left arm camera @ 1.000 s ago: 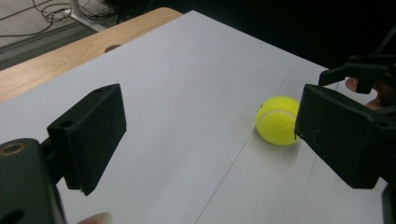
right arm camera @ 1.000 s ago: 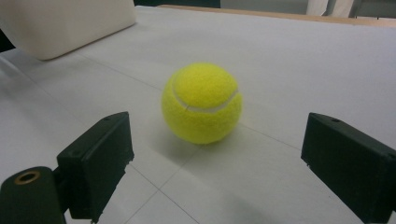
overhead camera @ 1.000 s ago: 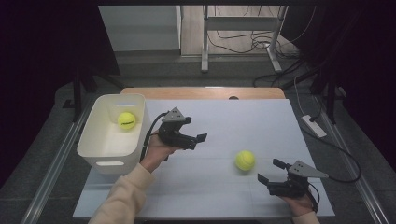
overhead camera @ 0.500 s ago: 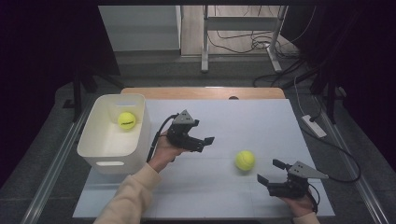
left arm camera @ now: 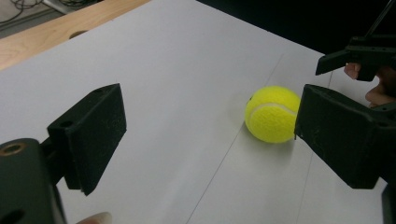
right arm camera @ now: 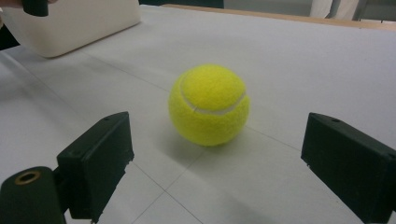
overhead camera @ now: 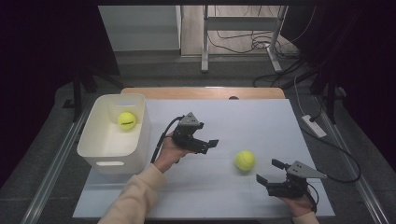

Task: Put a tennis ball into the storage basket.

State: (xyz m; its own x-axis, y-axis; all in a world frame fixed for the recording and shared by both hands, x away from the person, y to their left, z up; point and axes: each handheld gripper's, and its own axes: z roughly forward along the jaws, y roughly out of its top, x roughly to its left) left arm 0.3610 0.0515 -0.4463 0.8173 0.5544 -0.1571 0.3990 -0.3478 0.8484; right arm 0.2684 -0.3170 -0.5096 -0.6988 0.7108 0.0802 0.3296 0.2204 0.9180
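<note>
Tennis ball (overhead camera: 245, 160) rests on the white surface (overhead camera: 261, 121), between the left gripper (overhead camera: 205, 145) and the right gripper (overhead camera: 270, 172). Both sets of jaws stand released, empty, aimed toward it. Another ball (overhead camera: 126, 120) lies in the white bin (overhead camera: 100, 156).

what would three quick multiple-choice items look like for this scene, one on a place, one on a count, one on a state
1. Where does the loose tennis ball lie?
A. In the bin
B. On the table between the two grippers
C. On the floor

2. How many tennis balls are there in the high view?
A. One
B. Two
C. Three

3. How do the jaws of the right gripper stand?
A. Open, with nothing held
B. Shut on a ball
C. Shut on the bin's rim

Key: 1 B, it rests on the white table between the left gripper and the right one. 2 B, the second ball sits in the white bin. 3 A, the jaws are wide apart, the ball ahead of them.
</note>
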